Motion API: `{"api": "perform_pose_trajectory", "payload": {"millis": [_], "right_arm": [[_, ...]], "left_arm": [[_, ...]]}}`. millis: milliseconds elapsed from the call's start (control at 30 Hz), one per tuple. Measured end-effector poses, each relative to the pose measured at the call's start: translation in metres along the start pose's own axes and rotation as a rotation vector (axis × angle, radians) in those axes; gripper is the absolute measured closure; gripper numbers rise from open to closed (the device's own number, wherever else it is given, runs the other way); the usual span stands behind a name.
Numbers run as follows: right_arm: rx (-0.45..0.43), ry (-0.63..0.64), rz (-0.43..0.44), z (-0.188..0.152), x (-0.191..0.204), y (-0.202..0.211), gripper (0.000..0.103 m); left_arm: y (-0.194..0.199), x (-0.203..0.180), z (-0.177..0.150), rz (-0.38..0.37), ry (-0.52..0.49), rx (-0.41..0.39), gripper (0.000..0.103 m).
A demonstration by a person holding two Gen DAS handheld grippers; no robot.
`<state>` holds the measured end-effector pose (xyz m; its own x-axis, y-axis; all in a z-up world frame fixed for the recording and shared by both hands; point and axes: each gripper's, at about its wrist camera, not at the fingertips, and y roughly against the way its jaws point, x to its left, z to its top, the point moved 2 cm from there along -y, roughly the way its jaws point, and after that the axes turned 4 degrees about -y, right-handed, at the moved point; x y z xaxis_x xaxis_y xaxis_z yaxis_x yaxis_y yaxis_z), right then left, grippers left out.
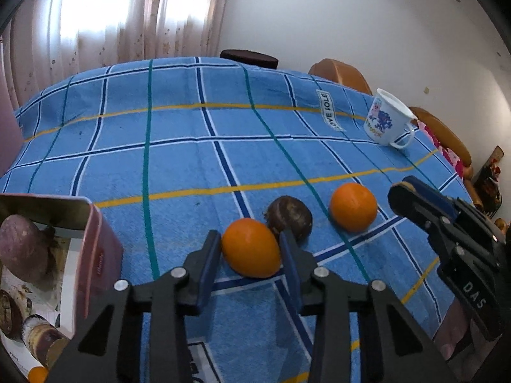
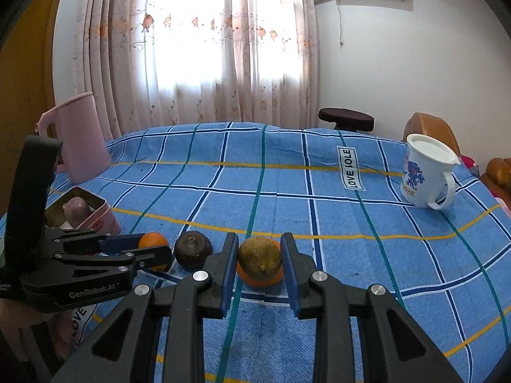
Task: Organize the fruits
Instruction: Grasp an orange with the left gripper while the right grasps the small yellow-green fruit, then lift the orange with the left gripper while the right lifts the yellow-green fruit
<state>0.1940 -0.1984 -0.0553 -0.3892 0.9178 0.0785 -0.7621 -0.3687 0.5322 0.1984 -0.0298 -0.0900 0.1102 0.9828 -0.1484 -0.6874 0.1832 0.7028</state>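
Fruit (image 1: 19, 249) already lay in the pink tin (image 1: 99, 249) at the table's (image 1: 179, 146) near-left edge, while the left claw (image 1: 250, 249) clamped one orange (image 1: 250, 247) and the right claw (image 2: 259, 263) clenched a brownish fruit (image 2: 259, 260), leaving the dark fruit (image 1: 292, 218) and the second orange (image 1: 353, 206) loose near the front edge.

A blue checked cloth (image 2: 287, 210) covers the table, crossed by yellow, teal and navy lines, with a "LOVE JOLE" label (image 2: 351, 168) sewn flat on it. On it stand a pink jug (image 2: 80, 140) at the far left, a pink tin (image 2: 95, 214) nearer, and a white printed mug (image 2: 426, 175) at the right. Near the front edge lie an orange (image 1: 250, 247), a dark brown fruit (image 1: 292, 217) touching it, and another orange (image 1: 353, 206) apart.
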Motion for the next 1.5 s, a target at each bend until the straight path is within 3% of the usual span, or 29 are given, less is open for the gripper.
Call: {"api": "perform_pose_trajectory", "payload": {"millis": [667, 1500], "right_arm": [[-0.125, 0.014, 0.065, -0.001, 0.003, 0.025, 0.074], [-0.243, 0.047, 0.092, -0.003, 0.007, 0.047, 0.074]], "left_arm": [[0.042, -0.007, 0.0, 0.054, -0.048, -0.214, 0.064], [0.07, -0.023, -0.011, 0.143, -0.119, -0.354, 0.064]]}}
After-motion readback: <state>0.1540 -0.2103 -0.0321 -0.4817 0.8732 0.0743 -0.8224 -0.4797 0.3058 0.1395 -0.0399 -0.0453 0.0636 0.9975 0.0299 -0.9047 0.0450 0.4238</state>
